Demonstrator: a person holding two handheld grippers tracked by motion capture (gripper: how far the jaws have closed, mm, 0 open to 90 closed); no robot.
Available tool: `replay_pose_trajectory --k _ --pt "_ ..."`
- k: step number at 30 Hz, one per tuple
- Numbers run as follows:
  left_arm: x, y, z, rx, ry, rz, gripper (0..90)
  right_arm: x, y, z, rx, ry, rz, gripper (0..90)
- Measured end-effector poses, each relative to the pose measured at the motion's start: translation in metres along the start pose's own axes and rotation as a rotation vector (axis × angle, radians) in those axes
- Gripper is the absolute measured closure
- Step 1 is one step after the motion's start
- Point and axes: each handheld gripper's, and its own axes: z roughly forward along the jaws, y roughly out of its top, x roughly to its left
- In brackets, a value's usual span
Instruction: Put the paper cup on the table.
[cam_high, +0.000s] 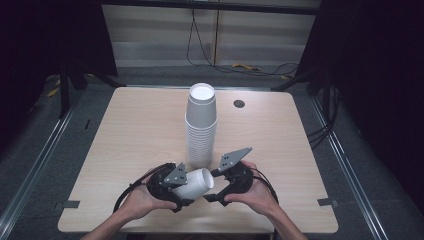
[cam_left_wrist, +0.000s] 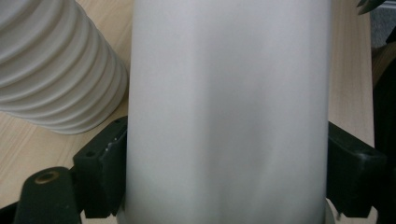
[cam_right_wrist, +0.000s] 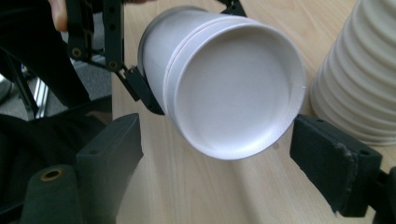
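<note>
At table front | left tool (cam_high: 186, 189) grasps smooth white cup (cam_high: 196, 183) | right tool (cam_high: 214, 184) released

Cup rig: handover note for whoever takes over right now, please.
Left gripper: shut on the white cup, which lies on its side above the table, with its closed base toward the right gripper.
Right gripper: open, one jaw on either side of the cup's base end, pads not touching it.
The cup seems to be two nested cups: a seam rings the base end in the right gripper view.
Cup stack: upright at mid-table, just behind the grippers.
Done: the cup is off the table and held.
Left, likely: close the right gripper on the base end and pull the nested cups apart.
</note>
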Motion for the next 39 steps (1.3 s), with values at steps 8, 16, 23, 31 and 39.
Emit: replay_pose_trajectory --k 8,16,23,31,39 --pt "0.002 0.016 -0.005 0.014 0.0 0.037 15.8 0.0 0.003 -0.001 0.064 0.008 -0.048 18.6" --pt "0.006 0.028 -0.007 0.068 -0.001 0.08 15.8 -0.003 0.005 0.001 0.122 -0.014 -0.087 18.6" --pt "0.007 0.024 -0.003 0.107 -0.004 0.098 15.8 -0.002 0.003 0.005 0.164 -0.038 -0.108 19.3" --pt "0.005 0.022 0.003 0.154 -0.021 0.125 15.9 -0.001 0.009 0.01 0.198 -0.04 -0.142 19.3" --pt "-0.001 0.023 0.007 0.163 -0.054 0.115 16.0 0.001 0.013 0.017 0.22 -0.031 -0.157 19.1"
